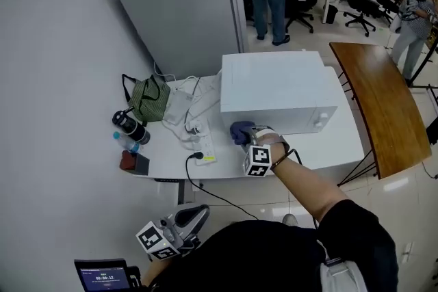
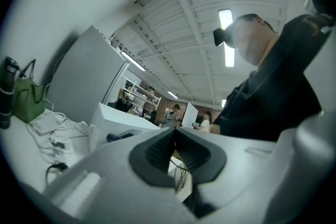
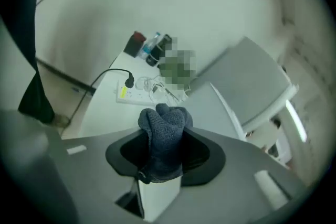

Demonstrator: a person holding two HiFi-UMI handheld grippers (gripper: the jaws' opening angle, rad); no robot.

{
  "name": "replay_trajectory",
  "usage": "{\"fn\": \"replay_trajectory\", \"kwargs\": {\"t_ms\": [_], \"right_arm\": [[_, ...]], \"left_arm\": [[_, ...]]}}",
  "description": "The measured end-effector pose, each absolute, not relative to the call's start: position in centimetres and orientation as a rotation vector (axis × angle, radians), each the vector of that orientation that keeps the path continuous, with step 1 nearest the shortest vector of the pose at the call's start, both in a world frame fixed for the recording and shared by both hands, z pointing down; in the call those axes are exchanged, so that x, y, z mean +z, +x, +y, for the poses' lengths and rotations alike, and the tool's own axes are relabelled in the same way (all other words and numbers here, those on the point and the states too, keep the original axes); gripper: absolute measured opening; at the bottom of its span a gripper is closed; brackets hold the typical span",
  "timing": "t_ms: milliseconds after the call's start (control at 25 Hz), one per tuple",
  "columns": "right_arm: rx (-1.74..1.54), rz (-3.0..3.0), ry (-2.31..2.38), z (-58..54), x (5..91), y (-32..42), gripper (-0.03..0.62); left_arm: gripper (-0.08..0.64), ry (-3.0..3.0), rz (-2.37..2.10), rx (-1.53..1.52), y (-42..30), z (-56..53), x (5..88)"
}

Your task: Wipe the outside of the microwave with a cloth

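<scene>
The white microwave [image 1: 277,89] stands on a white table [image 1: 321,154], its lit side facing me. My right gripper [image 1: 246,137] is shut on a bunched blue-grey cloth [image 1: 240,130] and holds it at the lower left corner of that side. In the right gripper view the cloth [image 3: 163,134] bulges up between the jaws, with the microwave's wall [image 3: 210,113] just beyond it. My left gripper [image 1: 179,226] hangs low at the bottom left, off the table. Its jaws meet with nothing between them [image 2: 175,139], and the microwave [image 2: 121,122] shows far off.
Left of the microwave lie a power strip [image 1: 204,147] with tangled cables, a green bag [image 1: 150,98], a black bottle [image 1: 129,125] and a small water bottle. A grey partition [image 1: 185,3] stands behind. A wooden table [image 1: 383,106] is at the right. People stand at the back.
</scene>
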State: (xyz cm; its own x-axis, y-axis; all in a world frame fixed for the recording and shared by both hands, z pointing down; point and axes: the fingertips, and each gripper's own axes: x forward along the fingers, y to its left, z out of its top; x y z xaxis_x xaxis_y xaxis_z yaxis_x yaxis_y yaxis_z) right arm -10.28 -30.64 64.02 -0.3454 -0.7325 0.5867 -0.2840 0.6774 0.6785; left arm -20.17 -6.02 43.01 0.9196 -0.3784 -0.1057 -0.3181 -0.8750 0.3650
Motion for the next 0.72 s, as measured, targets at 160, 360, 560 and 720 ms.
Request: {"fn": "replay_trajectory", "kwargs": {"t_ms": [160,360,560,720], "right_arm": [[-0.935,-1.635,0.660,-34.7,63.6,-16.2,0.152],[-1.010,-1.500,0.604,-35.4,64.7,-12.7,0.152],[-0.974,-1.417,0.618,-32.6,65.5,-0.1,0.152],[-0.966,-1.317,0.606,-30.2,65.0,11.6,0.150]], "left_arm": [[0.003,2.689,-0.615,-0.242,-26.2,-6.5,43.8],[0.003,2.683,-0.643,-0.245,-27.1,-6.5,43.8],[0.003,2.721,-0.577,-0.212,-21.3,-6.2,43.5],[0.003,2.756,-0.488,-0.189,-13.1,-5.0,42.9]]}}
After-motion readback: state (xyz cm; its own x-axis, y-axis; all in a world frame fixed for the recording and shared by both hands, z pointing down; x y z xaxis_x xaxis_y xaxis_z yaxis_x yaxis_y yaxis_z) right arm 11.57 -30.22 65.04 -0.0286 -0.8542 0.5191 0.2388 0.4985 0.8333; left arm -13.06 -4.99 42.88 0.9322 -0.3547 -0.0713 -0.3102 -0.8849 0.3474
